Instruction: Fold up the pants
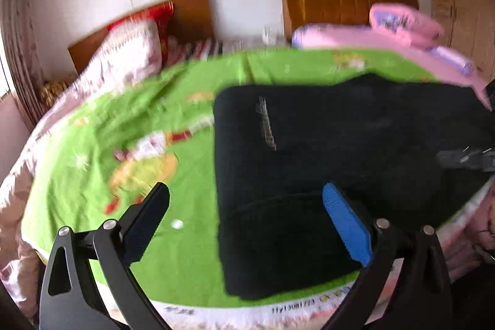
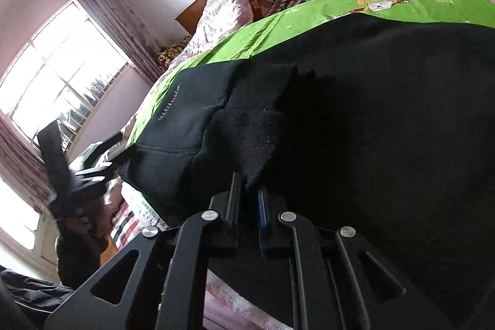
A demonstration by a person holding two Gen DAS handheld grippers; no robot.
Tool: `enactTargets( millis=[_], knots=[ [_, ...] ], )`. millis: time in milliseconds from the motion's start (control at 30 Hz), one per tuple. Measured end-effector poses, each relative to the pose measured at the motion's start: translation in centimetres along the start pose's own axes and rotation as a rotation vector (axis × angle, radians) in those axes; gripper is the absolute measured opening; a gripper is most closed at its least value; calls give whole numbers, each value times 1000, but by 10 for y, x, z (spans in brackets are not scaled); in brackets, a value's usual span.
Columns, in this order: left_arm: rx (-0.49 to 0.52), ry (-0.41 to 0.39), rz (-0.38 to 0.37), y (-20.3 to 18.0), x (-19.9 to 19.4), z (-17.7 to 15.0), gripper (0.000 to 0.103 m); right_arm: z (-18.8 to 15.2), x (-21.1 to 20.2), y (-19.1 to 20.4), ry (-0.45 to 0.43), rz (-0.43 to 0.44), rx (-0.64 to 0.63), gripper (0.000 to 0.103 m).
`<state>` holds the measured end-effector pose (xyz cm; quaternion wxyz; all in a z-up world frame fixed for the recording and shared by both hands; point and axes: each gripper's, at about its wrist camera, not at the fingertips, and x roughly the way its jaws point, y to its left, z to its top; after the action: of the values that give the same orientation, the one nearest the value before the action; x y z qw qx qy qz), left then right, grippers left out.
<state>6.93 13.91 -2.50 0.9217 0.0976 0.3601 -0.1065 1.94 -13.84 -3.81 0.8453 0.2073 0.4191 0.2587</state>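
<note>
Now the black pants (image 1: 340,150) lie folded on the green sheet (image 1: 123,113), at the near right part of the bed. Above them, the left gripper (image 1: 247,206) is spread wide and holds nothing. Over at the near edge, the right gripper (image 2: 247,194) pinches a bit of the pants' cloth.
</note>
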Motion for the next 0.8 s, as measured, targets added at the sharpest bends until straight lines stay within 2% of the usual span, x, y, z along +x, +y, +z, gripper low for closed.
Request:
enactTargets(
  millis=[33,67,100,133,167,233,300,400,533,600,667,733,800],
  knots=[
    [-6,26,-1,-1,7,-1,100,1,-1,1,4,-7,1,28],
    [-23,31,0,-1,11,-2,100,1,-1,1,9,-2,4,48],
    [-43,31,-11,2,13,-3,100,1,-2,3,7,26,2,57],
    [-58,41,-21,4,14,-4,100,2,-4,6,-3,49,-6,75],
    [-68,55,-34,7,15,-4,100,3,-6,9,-8,43,-13,87],
    [-59,60,-33,8,13,-3,100,6,-12,11,-20,27,-29,88],
    [-5,40,-21,-2,6,-2,100,9,-15,10,-29,26,-12,88],
    [33,27,-11,-15,4,-5,100,12,-10,-4,15,-4,46,88],
    [-68,39,-87,-2,10,-9,100,19,9,1,109,-8,27,91],
    [-101,35,-112,2,11,-13,100,24,21,11,189,82,31,91],
    [-123,31,-125,5,11,-16,100,27,31,17,226,108,31,91],
    [-131,27,-131,5,12,-16,100,32,35,15,210,138,53,89],
    [-129,23,-134,5,12,-17,100,38,38,9,173,153,95,80]
  ],
)
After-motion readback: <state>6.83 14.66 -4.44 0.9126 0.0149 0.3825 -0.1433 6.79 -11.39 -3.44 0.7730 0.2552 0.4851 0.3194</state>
